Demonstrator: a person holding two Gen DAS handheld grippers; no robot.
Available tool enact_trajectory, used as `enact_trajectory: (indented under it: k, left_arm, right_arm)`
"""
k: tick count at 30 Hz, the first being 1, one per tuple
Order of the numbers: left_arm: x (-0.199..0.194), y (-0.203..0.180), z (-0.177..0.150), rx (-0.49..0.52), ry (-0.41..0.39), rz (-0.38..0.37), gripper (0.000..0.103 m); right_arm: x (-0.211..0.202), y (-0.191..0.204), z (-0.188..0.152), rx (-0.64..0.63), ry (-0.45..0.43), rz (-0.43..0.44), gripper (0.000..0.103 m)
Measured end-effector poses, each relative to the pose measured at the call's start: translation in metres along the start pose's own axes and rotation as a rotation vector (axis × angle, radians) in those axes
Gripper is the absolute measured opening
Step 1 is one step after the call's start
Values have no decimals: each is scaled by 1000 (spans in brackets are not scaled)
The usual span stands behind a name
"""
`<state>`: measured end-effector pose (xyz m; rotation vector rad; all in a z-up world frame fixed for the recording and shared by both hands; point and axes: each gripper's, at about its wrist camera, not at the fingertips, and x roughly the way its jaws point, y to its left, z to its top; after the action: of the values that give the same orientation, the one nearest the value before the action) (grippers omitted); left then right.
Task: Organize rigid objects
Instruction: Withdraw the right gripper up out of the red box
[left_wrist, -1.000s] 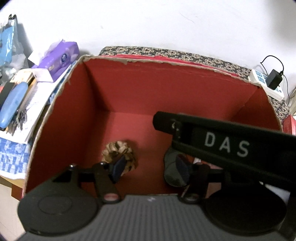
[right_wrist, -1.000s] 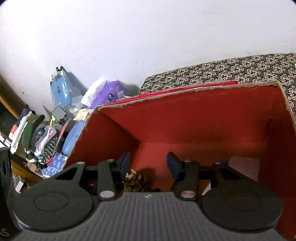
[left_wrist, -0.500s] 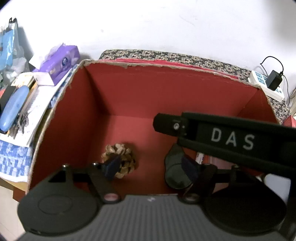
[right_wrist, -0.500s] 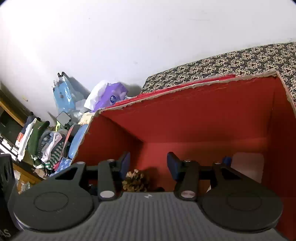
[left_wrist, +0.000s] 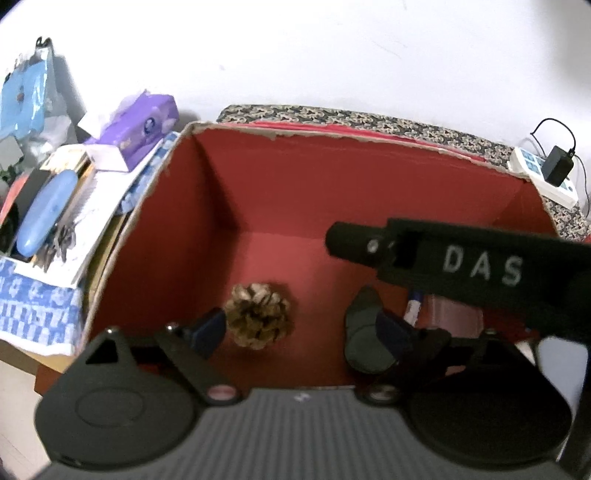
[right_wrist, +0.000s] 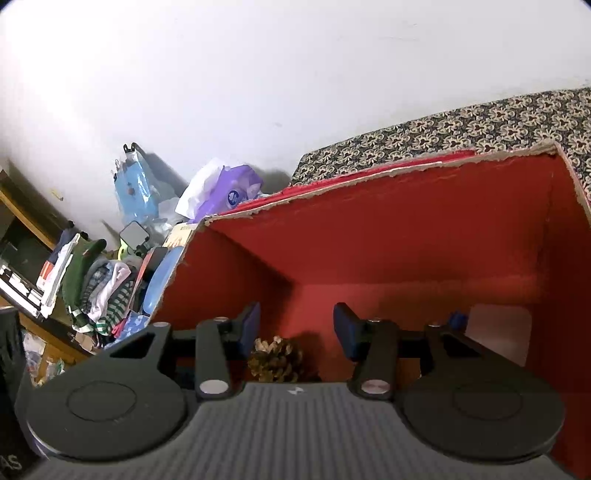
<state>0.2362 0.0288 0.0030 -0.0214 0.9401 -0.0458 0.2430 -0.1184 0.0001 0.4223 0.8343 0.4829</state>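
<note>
From the left wrist, we hold our left gripper (left_wrist: 299, 332) wide and empty over the red box (left_wrist: 351, 192); a pinecone (left_wrist: 258, 315) and a dark rounded object (left_wrist: 364, 339) already lie on its floor, well apart.

From the right wrist, our right gripper (right_wrist: 297, 332) also gapes empty above the pinecone (right_wrist: 275, 358). We judge these items stowed; whatever remains outside is unclear.
</note>
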Motion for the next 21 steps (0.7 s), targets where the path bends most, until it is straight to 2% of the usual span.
enact_trajectory:
  k: [6, 9, 13, 16, 21]
  left_arm:
    - [-31, 2, -6, 9, -55, 12, 93]
    - [-52, 3, -10, 1, -93, -2, 95]
    - [-80, 2, -18, 18, -140, 1, 95]
    - [-99, 5, -29, 21, -158, -7, 95]
    - [-117, 20, -56, 4, -158, -43, 95]
  right_arm:
    - [-15, 2, -1, -5, -33, -14, 32]
    - [-36, 3, -3, 14, -71, 7, 31]
    - [-70, 8, -11, 3, -145, -23, 31]
    - [-93, 10, -21, -10, -188, -41, 31]
    - [-123, 13, -44, -10, -195, -19, 32]
